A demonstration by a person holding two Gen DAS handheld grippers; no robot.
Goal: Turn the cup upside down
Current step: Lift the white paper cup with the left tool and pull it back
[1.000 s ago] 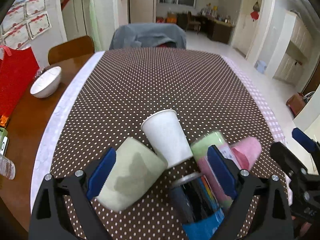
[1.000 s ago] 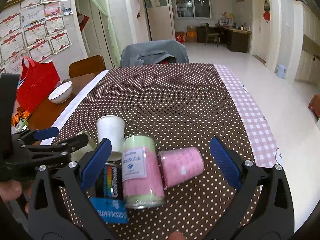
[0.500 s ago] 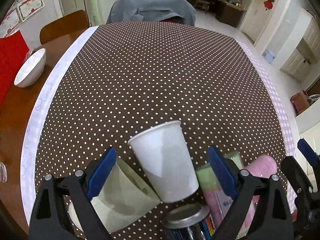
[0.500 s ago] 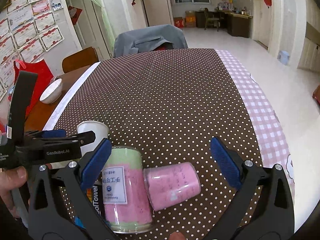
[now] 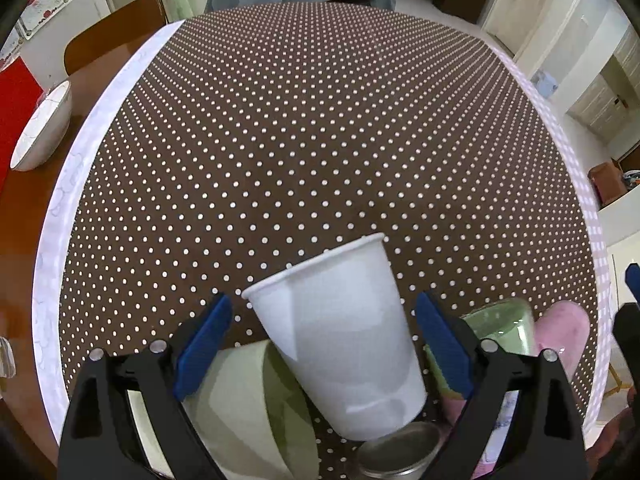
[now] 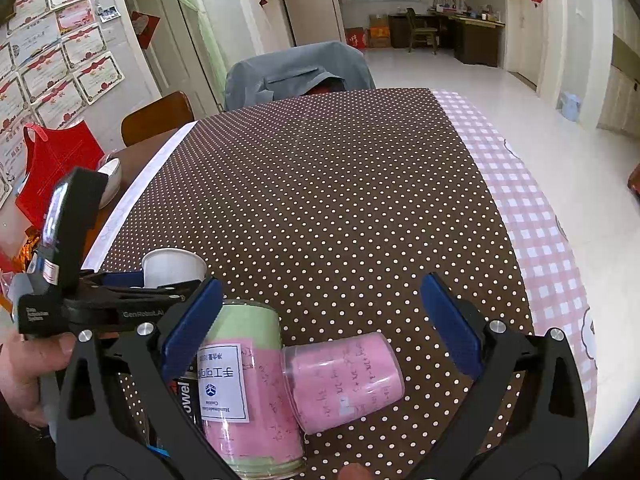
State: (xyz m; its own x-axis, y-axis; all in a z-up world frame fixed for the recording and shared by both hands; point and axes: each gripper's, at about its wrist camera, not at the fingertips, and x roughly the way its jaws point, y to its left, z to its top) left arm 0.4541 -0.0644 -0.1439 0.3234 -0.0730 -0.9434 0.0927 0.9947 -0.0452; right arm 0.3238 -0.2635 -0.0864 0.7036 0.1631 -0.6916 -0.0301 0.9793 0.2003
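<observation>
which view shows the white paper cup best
The left wrist view. There the white paper cup stands upright between the open fingers of the left gripper, with its rim, wall and base all visible. The right wrist view shows only the cup's rim and upper wall; the left gripper's body hides the rest.

Pink jar (image 6: 346,382), white bowl (image 5: 40,128)

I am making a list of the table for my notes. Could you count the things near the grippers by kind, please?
Paper cups: 2, white cup and pale green cup.
Jars: 2, green and pink jar and pink jar.
Cans: 1, dark can.
Bowls: 1, white bowl, apart at the table's edge.
Total: 6.
</observation>
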